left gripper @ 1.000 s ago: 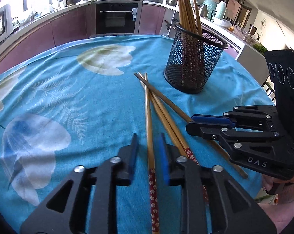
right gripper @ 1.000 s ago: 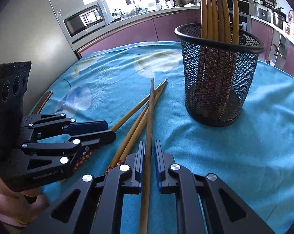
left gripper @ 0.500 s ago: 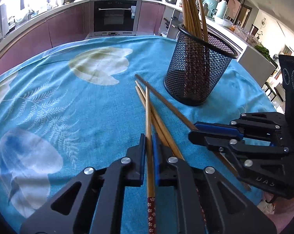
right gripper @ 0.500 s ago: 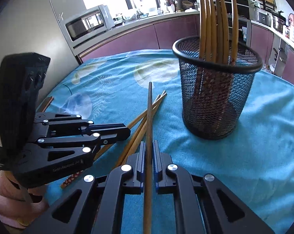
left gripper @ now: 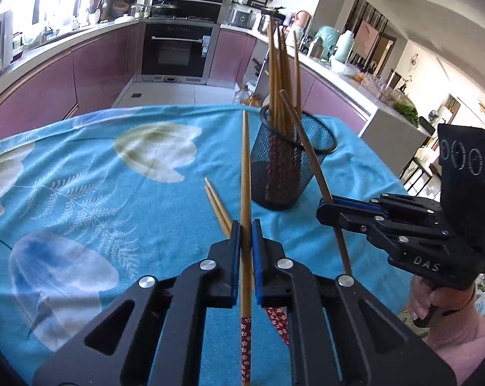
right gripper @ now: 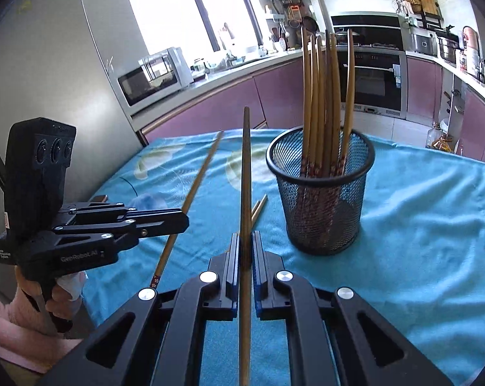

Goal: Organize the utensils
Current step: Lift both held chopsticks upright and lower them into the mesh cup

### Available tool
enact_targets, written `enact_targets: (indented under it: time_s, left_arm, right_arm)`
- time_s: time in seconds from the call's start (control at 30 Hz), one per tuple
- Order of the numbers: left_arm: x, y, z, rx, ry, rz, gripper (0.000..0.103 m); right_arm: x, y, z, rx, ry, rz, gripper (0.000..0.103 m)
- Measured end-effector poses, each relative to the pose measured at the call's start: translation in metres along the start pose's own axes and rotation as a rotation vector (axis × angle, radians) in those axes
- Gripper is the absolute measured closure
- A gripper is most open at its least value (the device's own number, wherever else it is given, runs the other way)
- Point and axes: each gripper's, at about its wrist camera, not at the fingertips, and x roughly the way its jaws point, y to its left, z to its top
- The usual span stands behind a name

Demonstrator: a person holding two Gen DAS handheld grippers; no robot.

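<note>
Presently: left hand-held gripper (left gripper: 245,225) and right hand-held gripper (right gripper: 245,241) each clamped on one chopstick (left gripper: 245,173), raised tip-up for dropping into mesh holder (left gripper: 290,173), centre frame.

Mesh holder (left gripper: 290,167) stands on the bench (left gripper: 81,193), w/ a bunch of chopsticks (left gripper: 279,74) upright in it. Two loose chopsticks (left gripper: 217,205) lie on the bench just left of the holder in the left wrist view, tips toward it, near ends running under the left gripper (left gripper: 245,228). Left gripper sits in front of the holder, a chopstick (left gripper: 245,173) between its fingers, raised off the bench & pointing fwd. Right gripper (left gripper: 326,207) is to its right, beside the holder, w/ another chopstick (left gripper: 306,148) slanting up past the holder's rim. Kitchen counter (right gripper: 229,67) & oven (left gripper: 178,51) behind the bench.
</note>
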Motion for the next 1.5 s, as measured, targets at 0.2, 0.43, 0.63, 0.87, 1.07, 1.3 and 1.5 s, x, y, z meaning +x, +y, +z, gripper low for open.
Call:
enact_targets:
  time_s: [0.2, 0.43, 0.63, 0.87, 1.07, 1.3, 1.5]
  left_arm:
    - [-0.025, -0.007, 0.011, 0.013, -0.056, -0.034, 0.095]
    - [-0.044, -0.015, 0.021, 0.016, -0.103, -0.067, 0.095]
    - [-0.053, -0.02, 0.032, 0.021, -0.141, -0.085, 0.095]
    - [-0.056, -0.027, 0.048, 0.026, -0.173, -0.105, 0.095]
    - [-0.058, -0.036, 0.065, 0.04, -0.199, -0.109, 0.095]
    - [-0.062, -0.047, 0.085, 0.064, -0.232, -0.12, 0.095]
    - [-0.068, -0.055, 0.101, 0.076, -0.262, -0.124, 0.095]
  right_arm:
    - [-0.016, -0.004, 0.009, 0.007, -0.053, 0.002, 0.097]
    - [-0.032, -0.008, 0.02, 0.0, -0.103, -0.004, 0.097]
    - [-0.042, -0.012, 0.028, -0.001, -0.141, -0.013, 0.097]
    - [-0.056, -0.015, 0.045, -0.02, -0.193, -0.027, 0.097]
    - [-0.069, -0.015, 0.059, -0.043, -0.236, -0.044, 0.097]
    - [-0.08, -0.018, 0.074, -0.053, -0.279, -0.052, 0.097]
    - [-0.087, -0.02, 0.089, -0.059, -0.312, -0.052, 0.097]
